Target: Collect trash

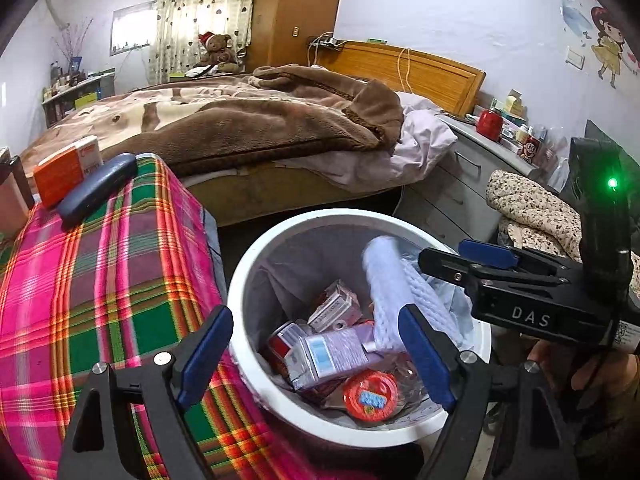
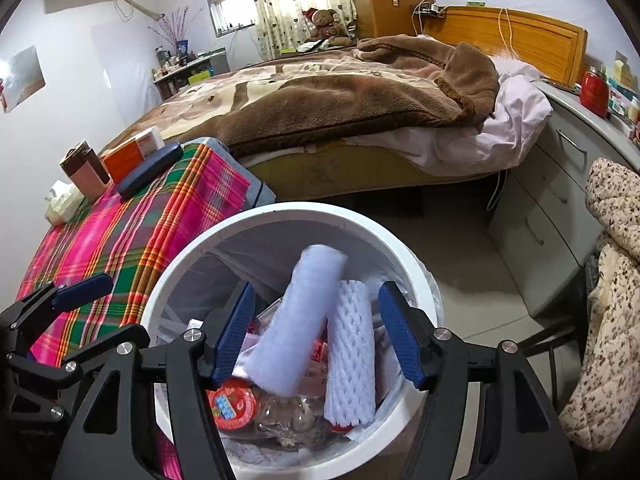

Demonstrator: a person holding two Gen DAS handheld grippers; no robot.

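A white trash bin point(image 1: 320, 215) point(image 2: 280, 210) with a grey liner stands on the floor beside the table. It holds cartons point(image 1: 340, 354), a red lid point(image 1: 370, 394) point(image 2: 232, 406), a clear bottle point(image 2: 288, 416) and a white foam net point(image 2: 350, 356). My right gripper point(image 2: 318, 332) hangs open over the bin. A pale foam sleeve point(image 2: 296, 320) point(image 1: 386, 280) shows blurred below its jaws, clear of both pads. My left gripper point(image 1: 316, 360) is open and empty above the bin's near rim. One of the right gripper's fingers point(image 1: 486, 254) reaches in from the right.
A plaid-covered table point(image 1: 100, 280) left of the bin carries an orange box point(image 1: 64, 172) and a dark case point(image 1: 96, 188). Behind lies a bed with a brown blanket point(image 1: 260, 120). Grey drawers point(image 1: 452, 184) and a speckled quilt point(image 2: 612, 280) stand at the right.
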